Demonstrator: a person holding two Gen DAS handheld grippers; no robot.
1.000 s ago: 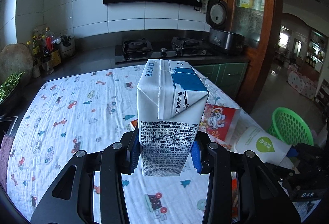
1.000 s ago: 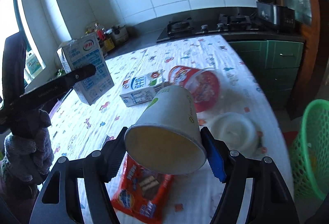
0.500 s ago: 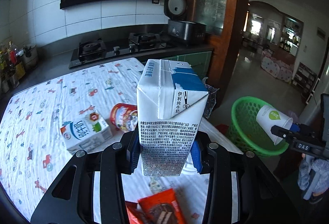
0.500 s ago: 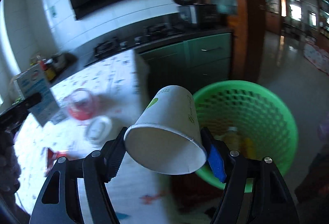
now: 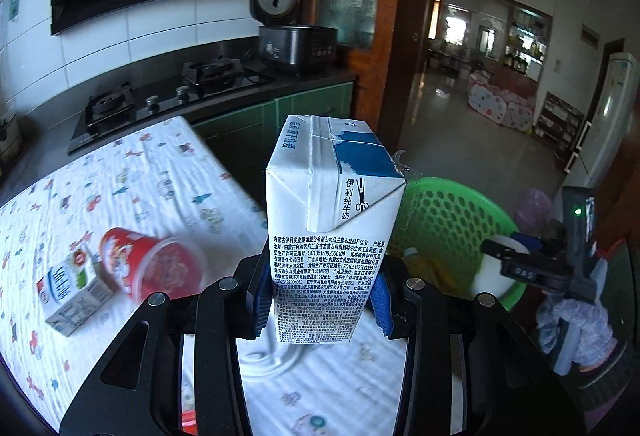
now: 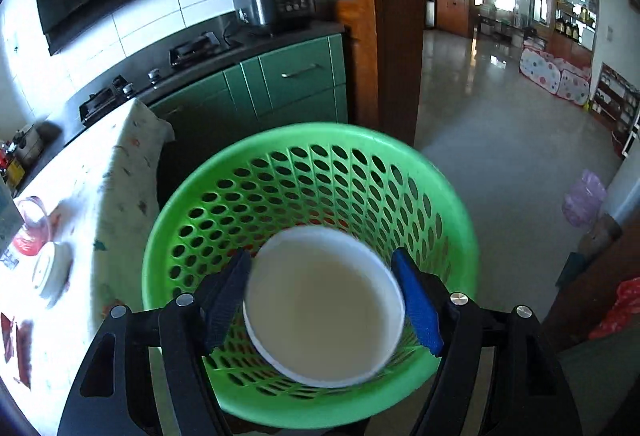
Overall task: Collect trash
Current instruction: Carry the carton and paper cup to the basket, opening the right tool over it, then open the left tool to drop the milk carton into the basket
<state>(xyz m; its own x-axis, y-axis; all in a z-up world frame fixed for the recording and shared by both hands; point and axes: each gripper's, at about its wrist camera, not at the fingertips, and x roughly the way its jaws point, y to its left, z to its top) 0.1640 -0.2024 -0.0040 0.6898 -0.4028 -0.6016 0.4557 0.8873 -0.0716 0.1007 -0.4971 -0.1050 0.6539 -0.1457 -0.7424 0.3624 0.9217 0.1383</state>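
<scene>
My left gripper is shut on a white and blue milk carton, held upright over the table's right edge. Beyond it stands the green mesh basket on the floor. In the right wrist view my right gripper hangs over the basket. Its jaws are opening. The white paper cup sits between them, mouth towards the camera and slightly blurred, with a thin gap at each pad. The left wrist view shows the right gripper and the cup at the basket's right rim.
On the patterned tablecloth lie a red tub, a small milk carton, a white lid and red wrappers. Green cabinets and a wooden door frame stand behind the basket. A pink bag lies on the floor.
Both hands swung right from the table to the basket. The cup, gripped over the table before, now hangs above the basket with the pads drawn off it. The milk carton stays gripped.
</scene>
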